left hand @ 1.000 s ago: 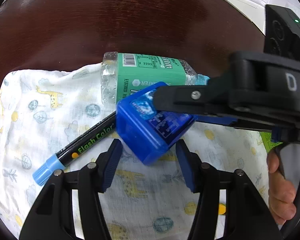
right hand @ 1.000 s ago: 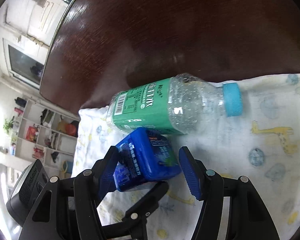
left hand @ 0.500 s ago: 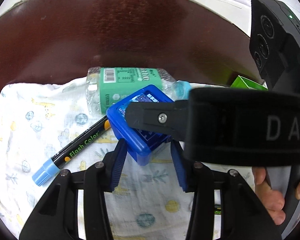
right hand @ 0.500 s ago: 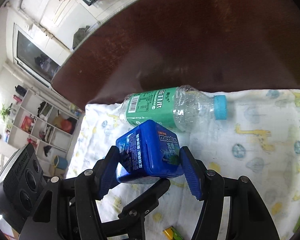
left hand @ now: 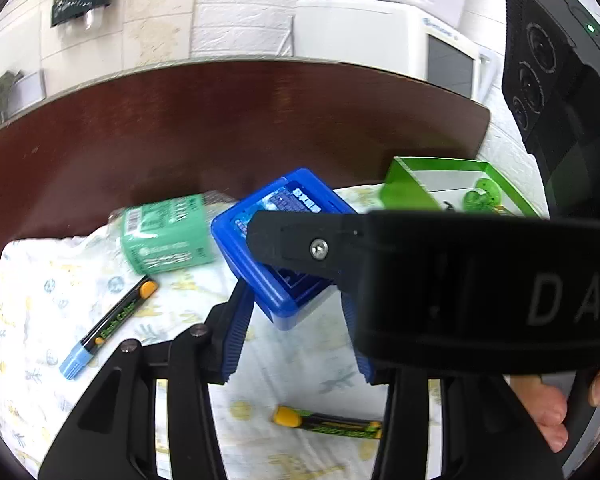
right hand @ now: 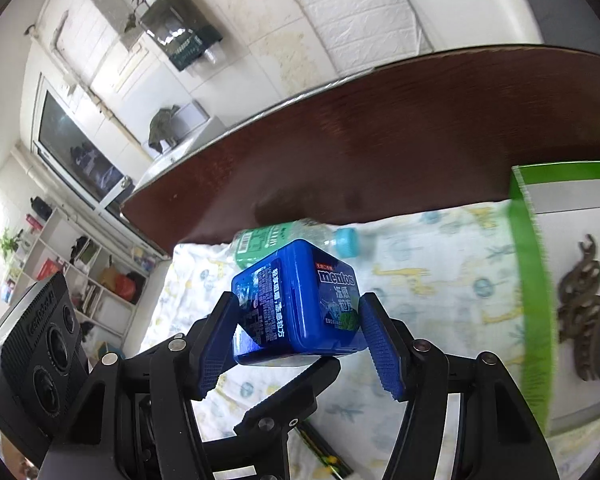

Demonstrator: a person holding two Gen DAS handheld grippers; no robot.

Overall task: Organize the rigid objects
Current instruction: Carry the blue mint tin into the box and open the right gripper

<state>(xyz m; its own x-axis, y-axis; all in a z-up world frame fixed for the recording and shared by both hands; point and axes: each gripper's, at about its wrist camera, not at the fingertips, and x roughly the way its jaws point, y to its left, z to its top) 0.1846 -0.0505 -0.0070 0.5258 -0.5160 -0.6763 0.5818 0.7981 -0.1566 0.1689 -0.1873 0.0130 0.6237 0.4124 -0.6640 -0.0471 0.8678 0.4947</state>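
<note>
A blue Mentos box [left hand: 268, 296] [right hand: 296, 300] hangs in the air above the printed cloth [left hand: 40, 300]. My right gripper [right hand: 298, 304] is shut on it, one blue pad on each side. In the left wrist view one black finger of the right gripper lies across the box's top face. My left gripper [left hand: 297, 295] reaches in from the side, narrowed until its pad tips meet the box's lower edges. From the right wrist, one left finger [right hand: 292, 392] shows under the box. An open green box [left hand: 404, 188] [right hand: 532, 280] stands to the right.
A green-labelled water bottle [left hand: 164, 236] [right hand: 260, 240] lies on the cloth behind the box. Two Flash Color markers [left hand: 112, 324] [left hand: 328, 424] lie on the cloth. The green box holds a bronze ornament [right hand: 580, 308]. A dark wooden table [left hand: 220, 120] extends beyond. A hand [left hand: 540, 412] is at lower right.
My left gripper's fingers narrowed around the Mentos box. Both grippers rose with the box, off the cloth and away from the bottle, and the green box came into view at the right.
</note>
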